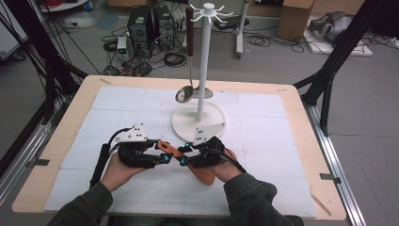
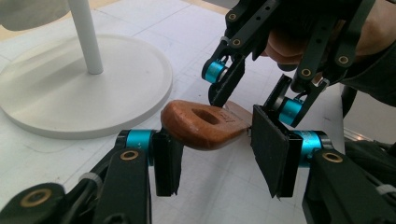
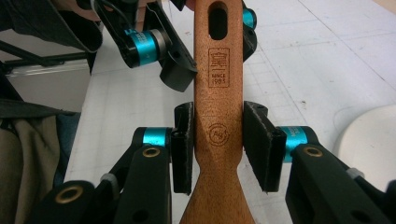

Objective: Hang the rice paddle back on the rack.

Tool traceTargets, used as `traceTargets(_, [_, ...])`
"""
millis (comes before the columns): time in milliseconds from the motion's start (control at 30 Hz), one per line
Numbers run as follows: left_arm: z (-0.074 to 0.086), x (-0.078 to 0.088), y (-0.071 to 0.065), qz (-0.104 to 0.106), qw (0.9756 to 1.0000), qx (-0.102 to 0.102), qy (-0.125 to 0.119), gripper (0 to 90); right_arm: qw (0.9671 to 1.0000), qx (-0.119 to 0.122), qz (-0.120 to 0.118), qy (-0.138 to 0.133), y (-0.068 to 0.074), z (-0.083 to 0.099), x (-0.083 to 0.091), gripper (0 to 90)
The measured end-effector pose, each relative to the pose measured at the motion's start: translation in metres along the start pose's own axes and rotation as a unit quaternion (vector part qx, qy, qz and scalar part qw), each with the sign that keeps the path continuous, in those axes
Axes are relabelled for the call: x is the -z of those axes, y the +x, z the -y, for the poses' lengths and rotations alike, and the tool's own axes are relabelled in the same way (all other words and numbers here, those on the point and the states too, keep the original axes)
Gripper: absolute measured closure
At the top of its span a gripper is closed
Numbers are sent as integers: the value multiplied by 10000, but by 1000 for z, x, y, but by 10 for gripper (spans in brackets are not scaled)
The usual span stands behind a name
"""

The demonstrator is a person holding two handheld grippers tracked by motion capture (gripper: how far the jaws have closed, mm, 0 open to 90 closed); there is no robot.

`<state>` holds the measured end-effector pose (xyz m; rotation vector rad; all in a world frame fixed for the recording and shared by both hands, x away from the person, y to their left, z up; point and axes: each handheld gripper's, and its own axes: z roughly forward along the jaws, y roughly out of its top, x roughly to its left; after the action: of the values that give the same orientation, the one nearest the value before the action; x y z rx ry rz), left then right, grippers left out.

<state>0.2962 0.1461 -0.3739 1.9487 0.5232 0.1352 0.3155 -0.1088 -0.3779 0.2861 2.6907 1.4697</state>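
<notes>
Right gripper view puts the wooden spatula (image 3: 218, 140) straight up the middle: your right gripper (image 3: 218, 144) has its fingers (image 3: 183, 147) pinching the flat handle by its 2 narrow edges, just below the stamped maker's mark and above where the wood widens toward the blade. That is a sound hold; the wood is stiff and light, so it will not flex or sag, but its smooth finish could let it twist in the pads if you lever on it.

Left gripper view shows the rounded handle end with the hanging hole (image 2: 205, 115) lying between the fingers (image 2: 167, 161) of your left gripper (image 2: 219, 161). The near pad looks to touch the wood; the far pad stands a little off, so that side is spread rather than clamped. Take the end across its width, clear of the hole.

From the high view, the spatula (image 1: 165, 146) hangs just above the counter (image 1: 263, 136), in front of the white rack (image 1: 203, 61) whose hook carries a ladle (image 1: 189, 56).
</notes>
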Motion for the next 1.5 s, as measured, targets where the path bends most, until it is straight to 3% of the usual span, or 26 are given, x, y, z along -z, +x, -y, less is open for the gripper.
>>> traceTargets(433, [1,2,0,40,10000,-11,-2,598,10000,-64,-56,-9,1,0,-2,642])
traceTargets(667, [0,2,-1,80,9999,-41,-46,626,9997,-115,-124,169,-1,2,-6,642])
traceTargets(1067, [-1,5,-2,173,9997,-85,-156,678,9996,-124,-154,207,0,1,1,662])
traceTargets(1333, [-2,6,-3,233,9994,-94,-227,692,9995,-111,-158,254,1,1,6,665])
traceTargets(1500, [-2,5,-3,248,9994,-68,-221,646,9997,-20,-89,238,4,-2,2,664])
